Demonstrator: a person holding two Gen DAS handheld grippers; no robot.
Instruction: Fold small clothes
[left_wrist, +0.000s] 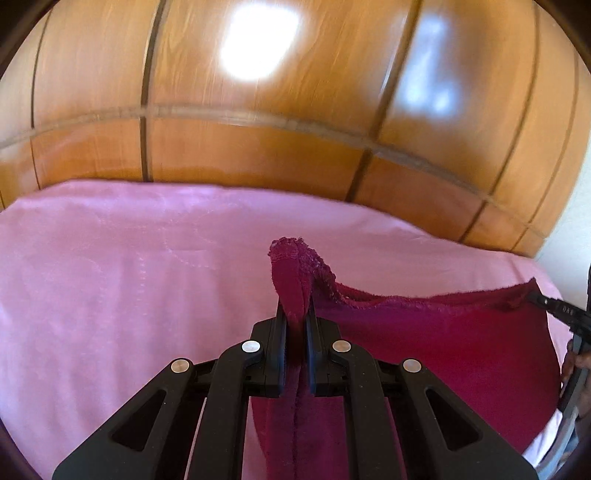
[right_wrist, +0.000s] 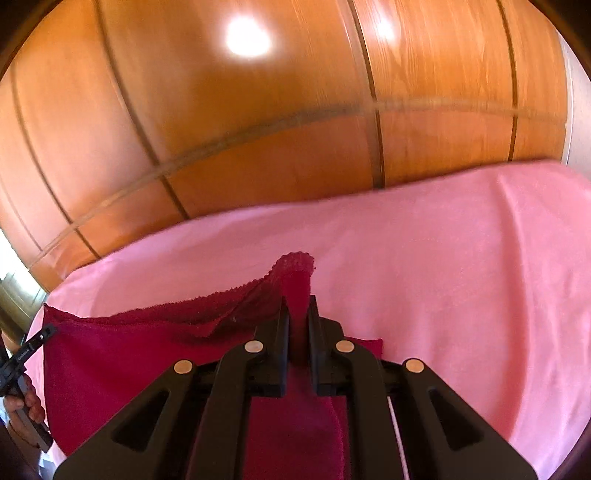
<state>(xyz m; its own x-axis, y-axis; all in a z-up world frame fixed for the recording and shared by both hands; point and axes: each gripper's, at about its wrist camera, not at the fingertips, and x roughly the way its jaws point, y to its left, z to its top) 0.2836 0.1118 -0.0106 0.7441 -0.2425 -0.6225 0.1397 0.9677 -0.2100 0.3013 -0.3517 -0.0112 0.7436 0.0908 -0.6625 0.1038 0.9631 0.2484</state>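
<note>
Left gripper (left_wrist: 295, 314): you are clamping the garment's (left_wrist: 443, 332) left lace corner, above the bed (left_wrist: 110, 277).
Garment: it is hanging between both grippers, light, soft and floppy; the corners look the best hold.
Right gripper (right_wrist: 299, 314): you are clamping the right corner.
Containers: none showing.

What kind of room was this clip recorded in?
Probably a bedroom: a pink sheet covers a wide soft surface like a bed, and glossy wooden wardrobe-style panels stand right behind it. A dark red garment hangs stretched above the sheet.
</note>
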